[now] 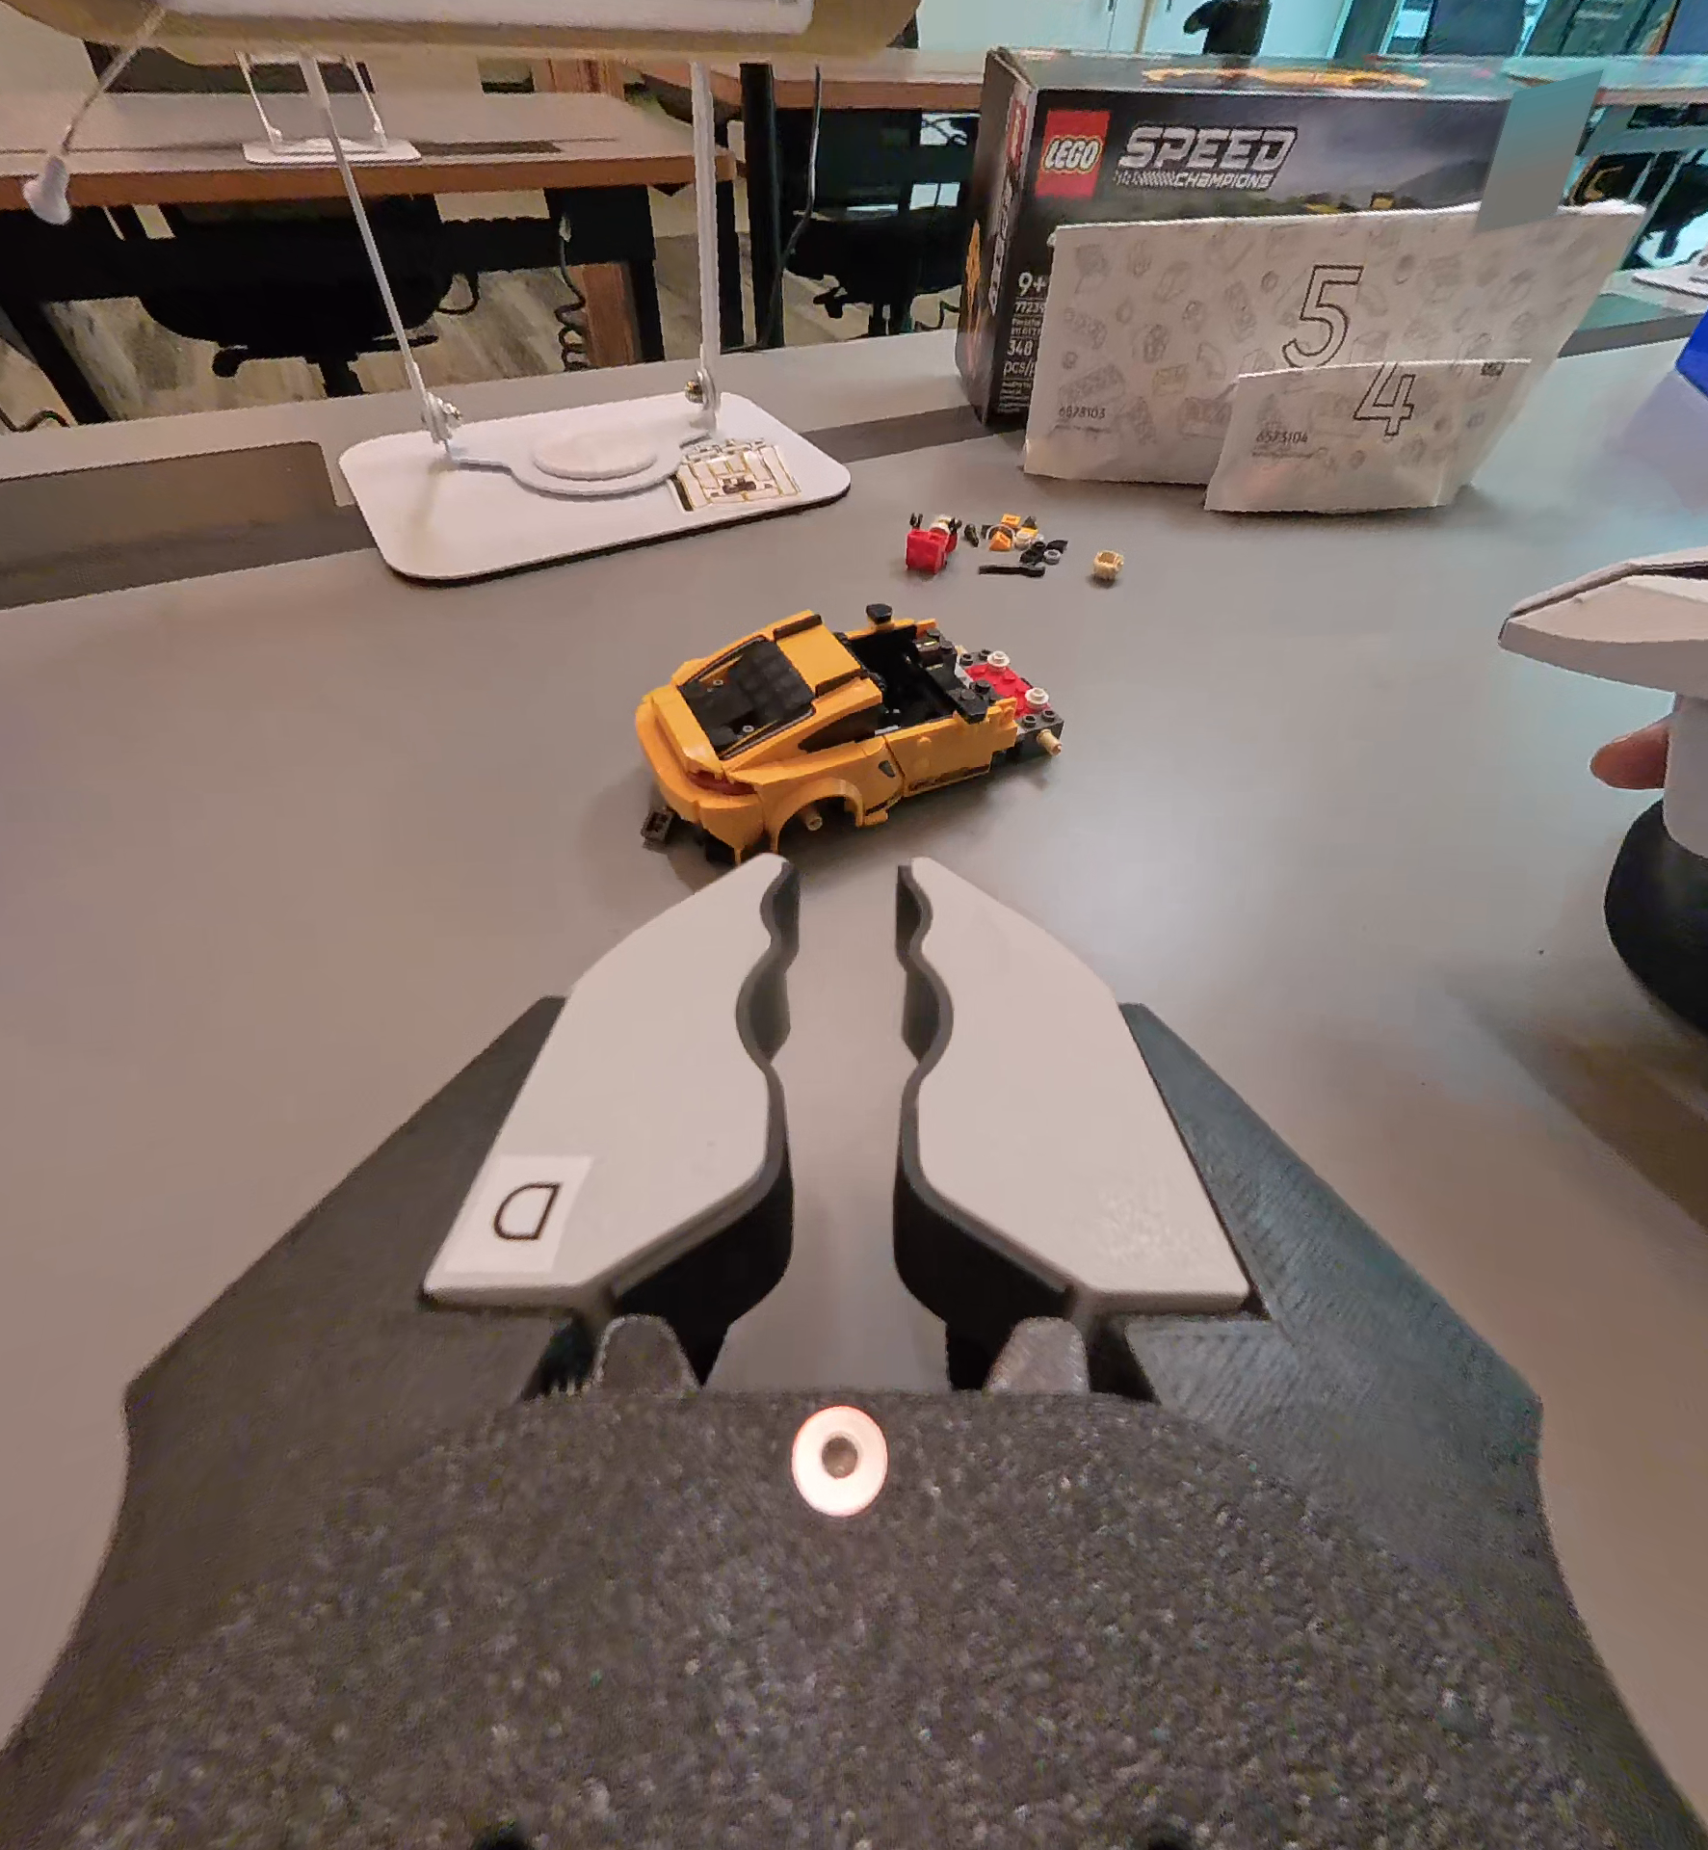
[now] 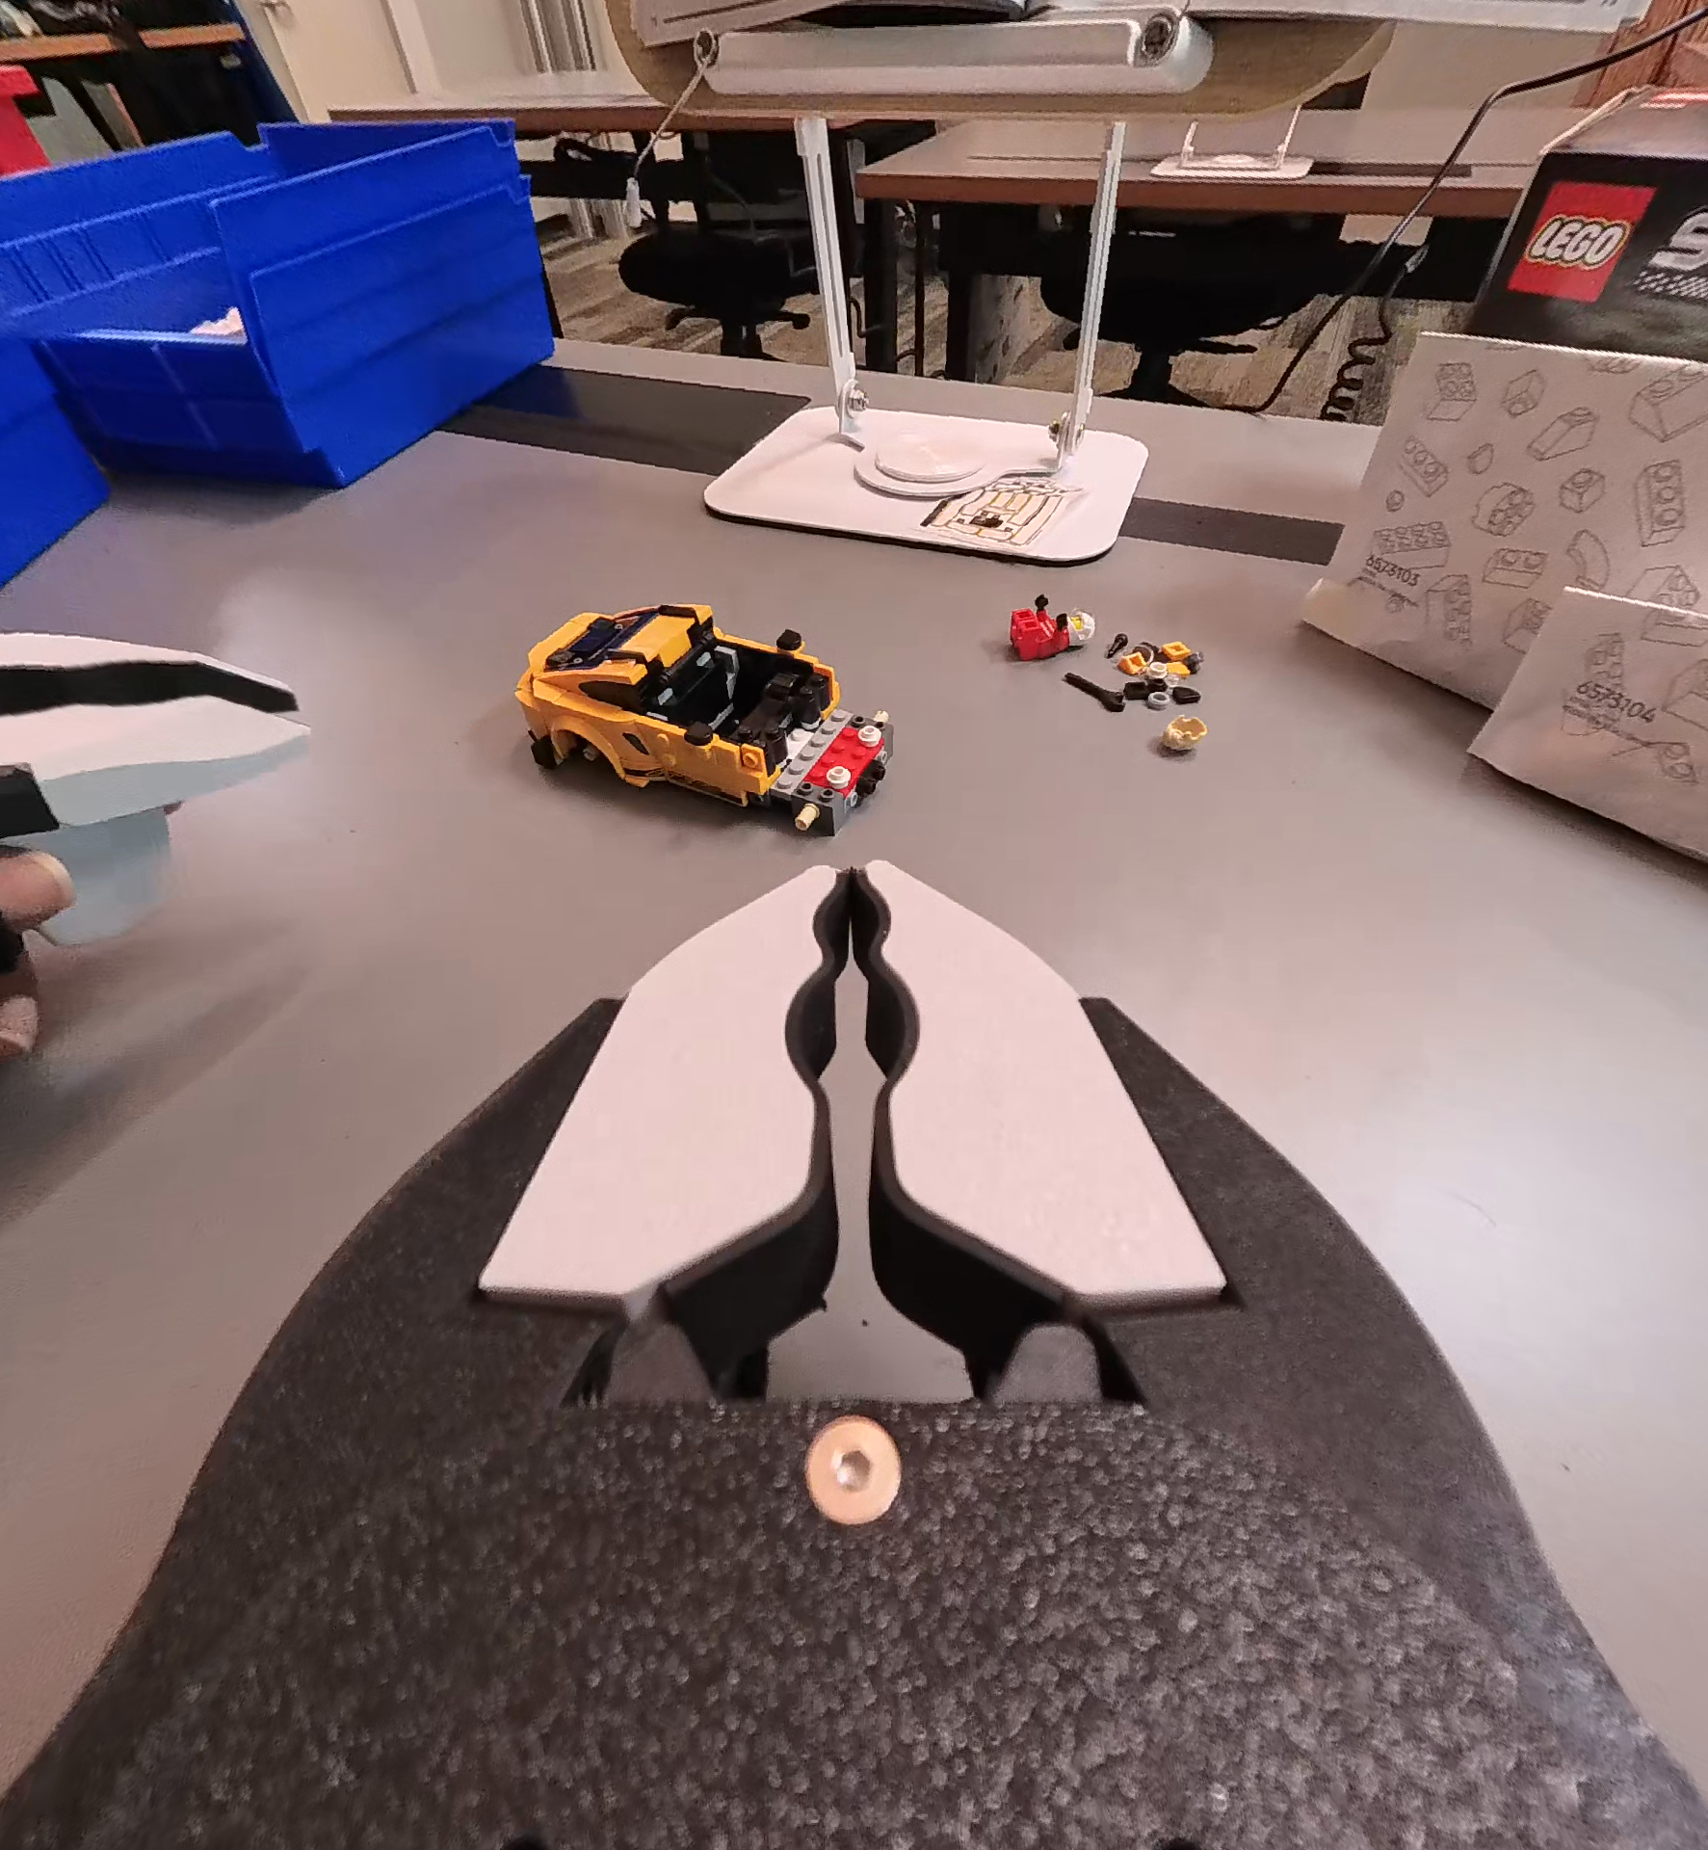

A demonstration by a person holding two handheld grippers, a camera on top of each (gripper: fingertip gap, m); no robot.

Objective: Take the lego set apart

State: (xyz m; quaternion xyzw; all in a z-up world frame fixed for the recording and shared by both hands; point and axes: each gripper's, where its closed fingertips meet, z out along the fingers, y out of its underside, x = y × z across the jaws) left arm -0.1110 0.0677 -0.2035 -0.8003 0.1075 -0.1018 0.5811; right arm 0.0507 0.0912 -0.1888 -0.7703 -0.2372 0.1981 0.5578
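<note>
A partly stripped yellow lego car (image 1: 835, 726) stands on the grey table, its wheels off and red and grey plates bare at one end; it also shows in the right wrist view (image 2: 699, 716). A small pile of removed pieces (image 1: 1005, 546) lies beyond it, also in the right wrist view (image 2: 1115, 666). My left gripper (image 1: 845, 876) is open and empty, just short of the car. My right gripper (image 2: 852, 873) is shut and empty, a little short of the car's bare end. Each gripper shows at the other view's edge (image 1: 1650, 621) (image 2: 119, 711).
A white stand base (image 1: 589, 491) with a small sheet sits behind the car. The black lego box (image 1: 1260, 180) and numbered white paper bags (image 1: 1330, 340) stand at the back. Blue bins (image 2: 249, 290) sit far left in the right wrist view. A person's fingers (image 2: 24, 891) hold the left gripper. Spacing between my two grippers at the tips: around 15 centimeters.
</note>
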